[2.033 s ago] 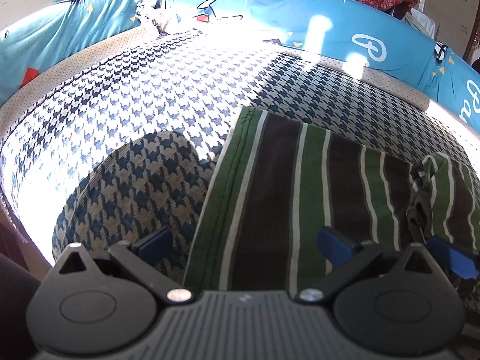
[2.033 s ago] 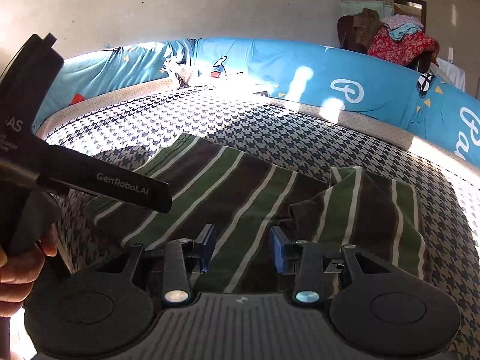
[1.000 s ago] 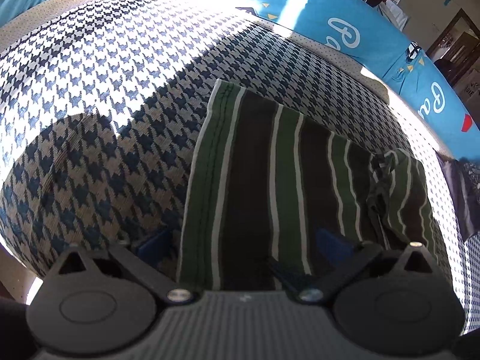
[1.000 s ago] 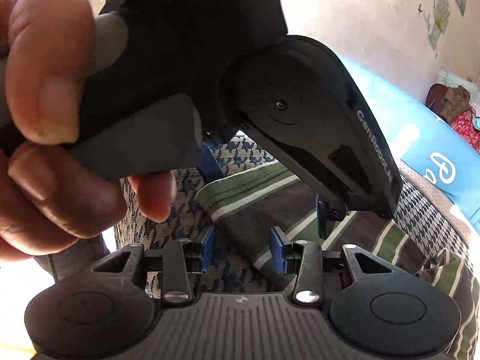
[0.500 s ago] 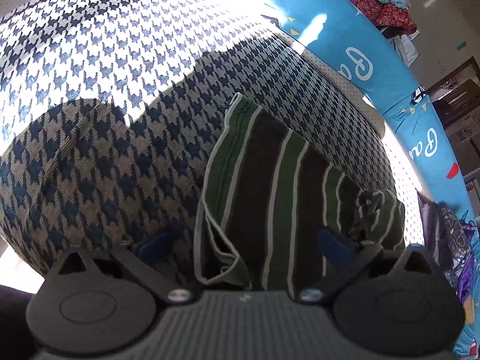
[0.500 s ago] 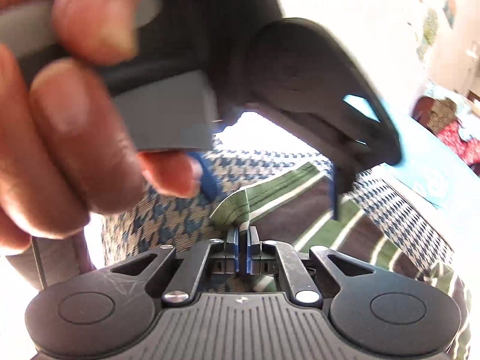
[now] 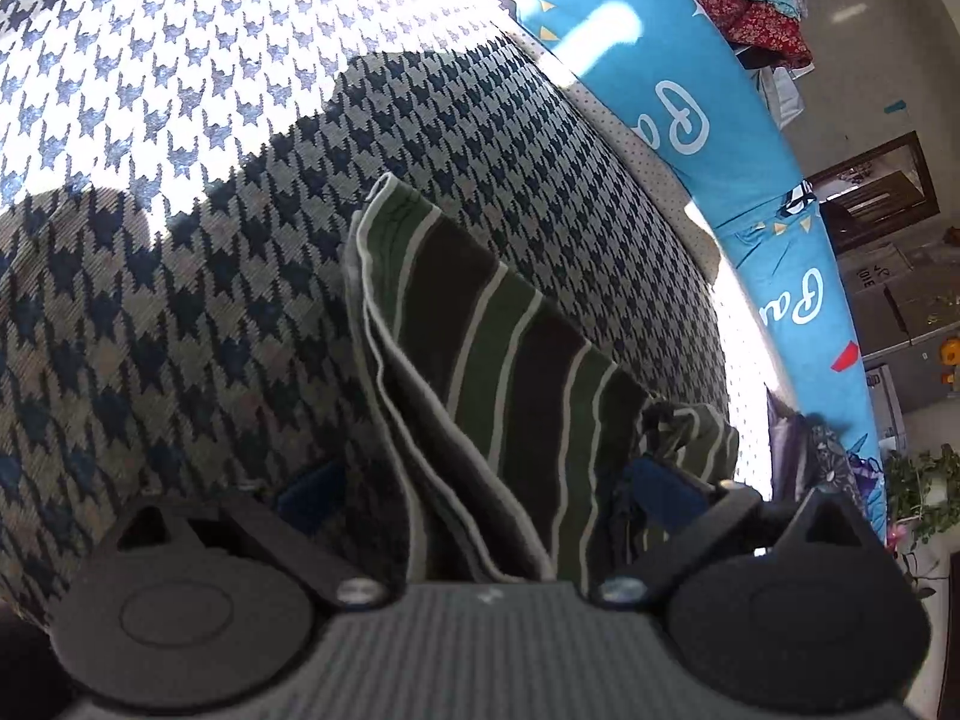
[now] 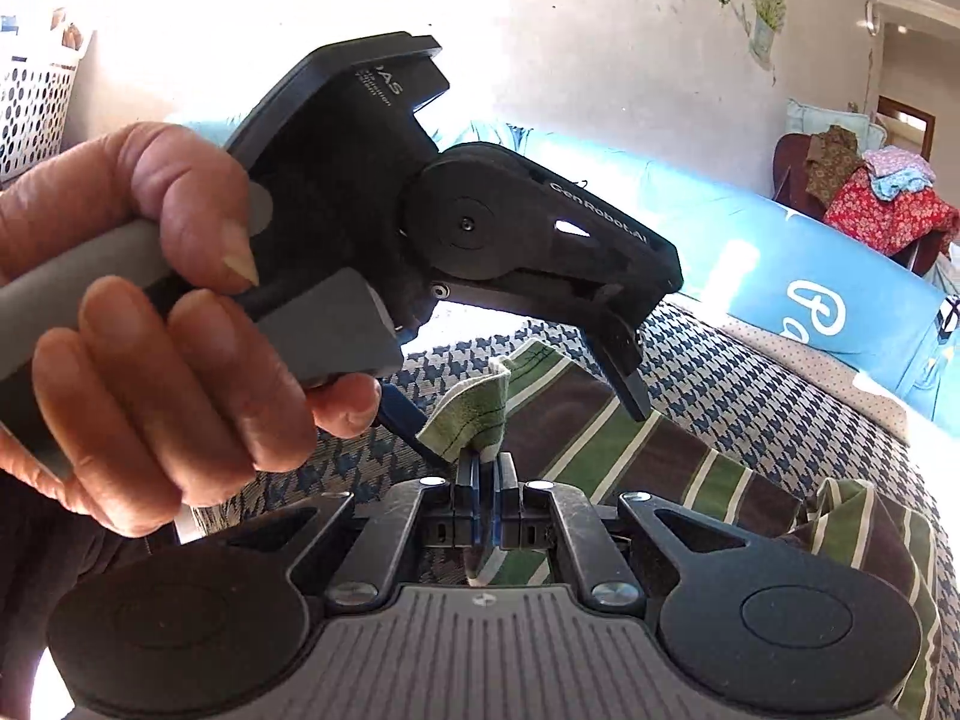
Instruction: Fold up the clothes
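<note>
Right gripper [image 8: 485,480]: I see its jaws pressed together on a corner of the shirt [image 8: 606,438], lower centre of the right view; the green hem [image 8: 474,414] rises above the blue pads.
Left gripper [image 7: 486,486]: I read its jaws as spread wide, one blue pad [image 7: 309,492] at lower left, the other at lower right, with shirt folds between them; whether they touch the cloth I cannot tell.
Hand [image 8: 150,324]: fills the left of the right view, wrapped round the left gripper's grey handle.
Shirt: green, brown and white stripes, lying across the bed [image 7: 180,240] from lower centre toward lower right, its near edge lifted.
Bed: houndstooth cover, sunlit at upper left of the left view.
Headboard [image 8: 810,300]: blue, white lettering, right of frame.
</note>
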